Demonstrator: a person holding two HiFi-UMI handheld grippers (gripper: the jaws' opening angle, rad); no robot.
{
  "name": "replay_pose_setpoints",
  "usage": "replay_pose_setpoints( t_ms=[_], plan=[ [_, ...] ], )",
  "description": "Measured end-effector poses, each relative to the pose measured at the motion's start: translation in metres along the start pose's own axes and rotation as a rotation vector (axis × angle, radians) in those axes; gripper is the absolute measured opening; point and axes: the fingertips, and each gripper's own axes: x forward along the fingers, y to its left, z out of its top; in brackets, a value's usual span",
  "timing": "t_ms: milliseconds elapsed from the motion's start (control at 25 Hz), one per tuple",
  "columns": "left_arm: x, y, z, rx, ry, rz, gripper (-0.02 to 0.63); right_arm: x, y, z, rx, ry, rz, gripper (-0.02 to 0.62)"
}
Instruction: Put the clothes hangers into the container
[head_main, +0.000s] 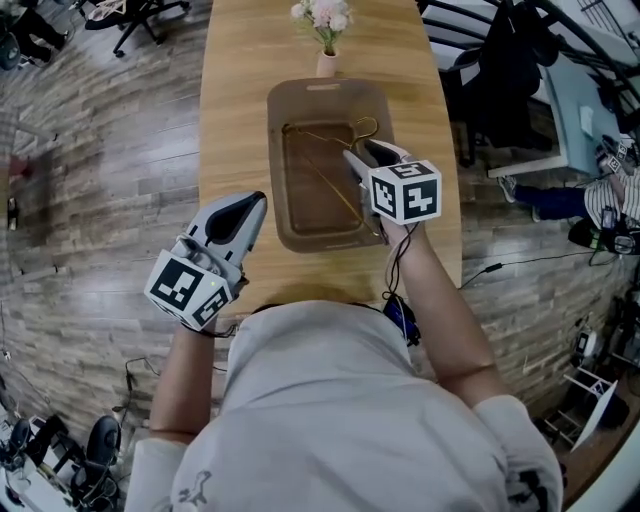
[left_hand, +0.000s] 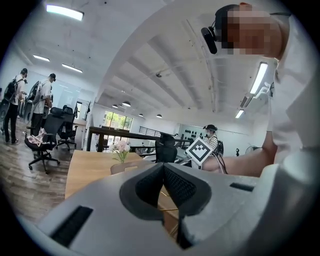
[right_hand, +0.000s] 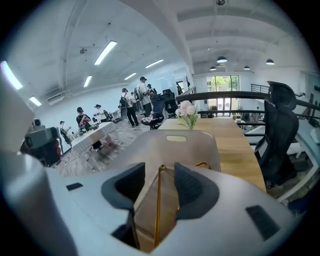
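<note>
A brown see-through container (head_main: 325, 90) stands on the wooden table (head_main: 235, 120). Thin gold clothes hangers (head_main: 325, 178) lie flat on its bottom, hooks toward the right wall. My right gripper (head_main: 358, 156) hovers over the container's right side with its jaws apart. In the right gripper view a gold hanger wire (right_hand: 158, 210) runs down the gap of the right gripper (right_hand: 160, 170), touching neither pad, with the container's wall (right_hand: 176, 146) beyond. My left gripper (head_main: 254, 203) sits left of the container near the table's front edge. The left gripper (left_hand: 163, 168) has its pads together, holding nothing.
A small vase of pale flowers (head_main: 326, 48) stands just behind the container. Dark office chairs (head_main: 500, 70) and a desk crowd the table's right side. Wood plank floor lies to the left, and several people stand far off in the room.
</note>
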Motion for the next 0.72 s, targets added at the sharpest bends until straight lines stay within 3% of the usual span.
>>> replay_pose_setpoints(
  t_ms=[280,720],
  plan=[
    [-0.006,-0.037,0.004,0.034,-0.014,0.032,0.006,-0.053,0.02,0.006,-0.047,-0.079,0.097,0.136],
    [-0.006,-0.111,-0.009,0.048,-0.024,0.05,0.006,-0.118,0.044,-0.032,-0.169,-0.126,0.214,0.052]
  ],
)
